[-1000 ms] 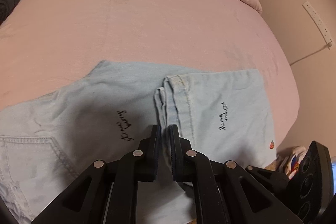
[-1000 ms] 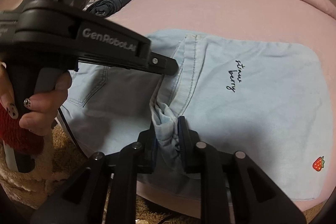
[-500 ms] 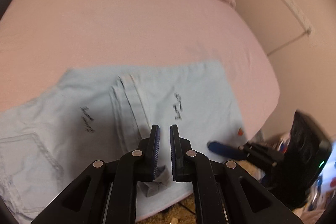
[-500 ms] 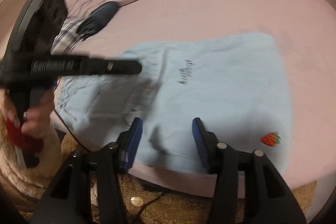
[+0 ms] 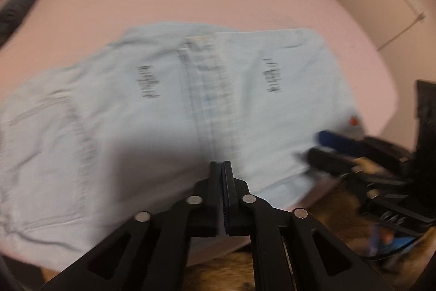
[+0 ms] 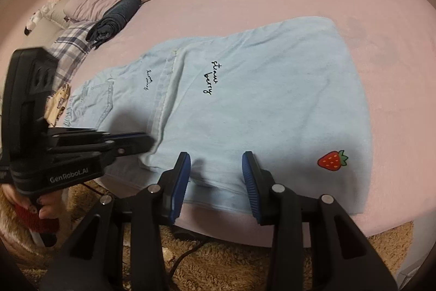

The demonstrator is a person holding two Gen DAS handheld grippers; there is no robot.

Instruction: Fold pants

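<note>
Both claws released the pants (image 6: 272, 105); near edge lies flat.

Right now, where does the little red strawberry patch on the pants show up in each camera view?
Left wrist view: the strawberry patch is a blurred red spot at the right edge of the pants, just above the right gripper.
Right wrist view: the patch sits lower right, right of the gripper's fingers.
Shared landmark: the black script lettering.

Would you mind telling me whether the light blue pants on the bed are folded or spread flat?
Folded: on the pants, one hemmed leg end lies doubled over the upper part near the back pocket.
</note>
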